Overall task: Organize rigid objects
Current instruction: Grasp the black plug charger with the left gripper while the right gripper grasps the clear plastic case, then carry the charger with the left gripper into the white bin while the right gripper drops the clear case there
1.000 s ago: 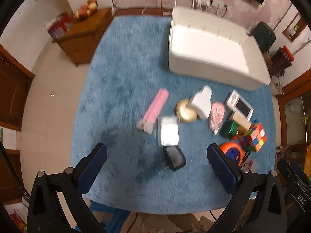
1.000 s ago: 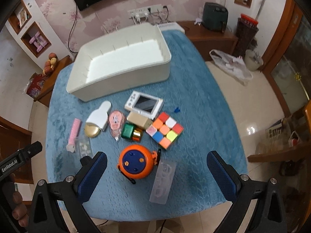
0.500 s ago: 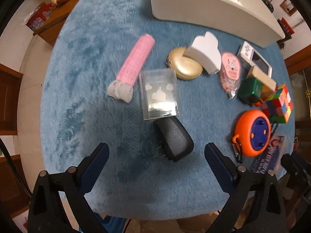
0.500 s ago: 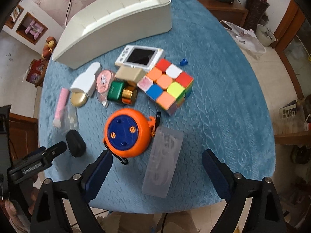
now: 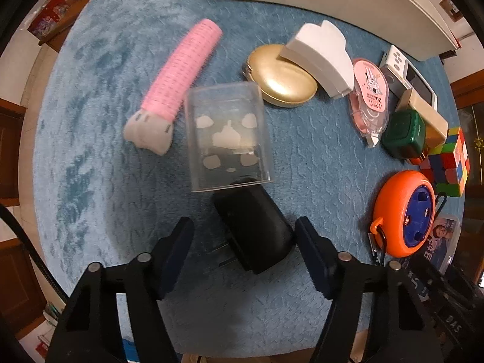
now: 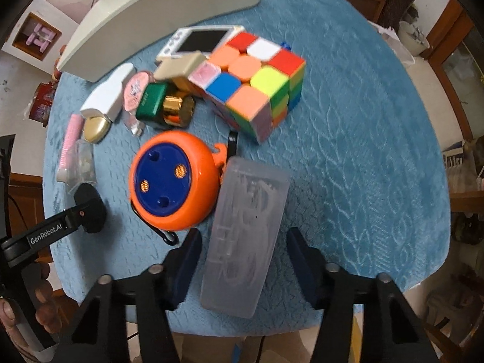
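My left gripper (image 5: 245, 251) is open, its fingers on either side of a black plug adapter (image 5: 254, 230) lying on the blue cloth; the pads do not touch it. My right gripper (image 6: 242, 260) is open around the near end of a frosted clear case (image 6: 245, 236), with gaps on both sides. The white storage bin (image 5: 332, 0) stands at the back, also in the right wrist view (image 6: 163, 15). The left gripper shows at the left edge of the right wrist view (image 6: 45, 233).
On the cloth lie a pink hair roller (image 5: 178, 75), a clear box (image 5: 227, 136), a gold compact (image 5: 284, 81), a white holder (image 5: 320, 51), an orange reel (image 6: 172, 181), a colour cube (image 6: 257, 81), a green box (image 6: 151, 103) and a white handheld console (image 6: 202, 39).
Both grippers have come down and forward. The left now brackets the black adapter, the right brackets the frosted case. Both jaws have narrowed.
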Motion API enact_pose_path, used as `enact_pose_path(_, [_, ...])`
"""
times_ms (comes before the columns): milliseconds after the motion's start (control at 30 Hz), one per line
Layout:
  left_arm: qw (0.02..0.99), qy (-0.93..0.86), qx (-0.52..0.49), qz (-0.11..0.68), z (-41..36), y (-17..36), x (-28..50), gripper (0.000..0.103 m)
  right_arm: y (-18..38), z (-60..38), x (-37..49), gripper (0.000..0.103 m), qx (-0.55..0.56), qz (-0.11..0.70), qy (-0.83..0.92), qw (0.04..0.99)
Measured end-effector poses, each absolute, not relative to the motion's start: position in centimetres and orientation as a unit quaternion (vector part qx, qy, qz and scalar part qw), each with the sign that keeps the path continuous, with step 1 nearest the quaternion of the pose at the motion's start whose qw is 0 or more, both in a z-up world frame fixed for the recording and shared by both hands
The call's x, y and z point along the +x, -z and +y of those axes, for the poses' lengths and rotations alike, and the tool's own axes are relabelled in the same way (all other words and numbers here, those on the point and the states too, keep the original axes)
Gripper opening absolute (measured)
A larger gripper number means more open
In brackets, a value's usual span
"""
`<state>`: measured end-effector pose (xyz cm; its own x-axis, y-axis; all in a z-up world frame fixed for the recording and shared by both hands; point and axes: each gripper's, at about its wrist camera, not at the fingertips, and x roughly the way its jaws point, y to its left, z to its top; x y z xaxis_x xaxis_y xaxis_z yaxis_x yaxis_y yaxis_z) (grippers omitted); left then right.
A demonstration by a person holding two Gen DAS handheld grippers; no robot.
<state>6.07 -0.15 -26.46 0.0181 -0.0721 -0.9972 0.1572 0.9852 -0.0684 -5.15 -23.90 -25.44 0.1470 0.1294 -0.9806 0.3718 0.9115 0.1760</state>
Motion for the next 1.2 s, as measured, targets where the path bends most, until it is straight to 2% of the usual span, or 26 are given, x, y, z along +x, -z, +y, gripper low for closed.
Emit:
enact_pose_path(33, [0.711,0.084,0.028,0.697,-0.2,26.6,6.0,0.061,25.7,-23.9,-5.1,0.053,0.194,0.650,0.085,0.730])
enact_pose_path(133, [0.711,0.086,0.034,0.697,-0.4,27.3,6.2,0.052,26.6,-23.7,-4.9,0.046,0.198,0.655,0.087,0.724])
enact_pose_path(233, [0.713,0.089,0.048,0.694,-1.1,27.7,5.7,0.051,27.0,-23.4,-4.9,0.038,0.200,0.655,0.081,0.724])
enact_pose_path(433, [0.713,0.097,0.039,0.693,-2.5,27.2,5.6,0.050,27.0,-23.2,-5.0,0.036,0.204,0.652,0.076,0.726])
enact_pose_path(700, [0.717,0.114,0.015,0.687,-2.3,22.7,3.7,0.050,24.2,-26.0,-6.9,0.036,0.237,0.627,0.053,0.740])
enact_pose_path(933, [0.747,0.153,0.005,0.647,-4.0,15.3,2.9,0.050,18.9,-27.1,-6.9,0.036,0.249,0.586,0.026,0.770])
enact_pose_path(1200, [0.799,0.183,0.019,0.573,-6.3,7.1,8.4,0.050,11.2,-25.7,-2.4,0.036,0.219,0.528,-0.004,0.821])
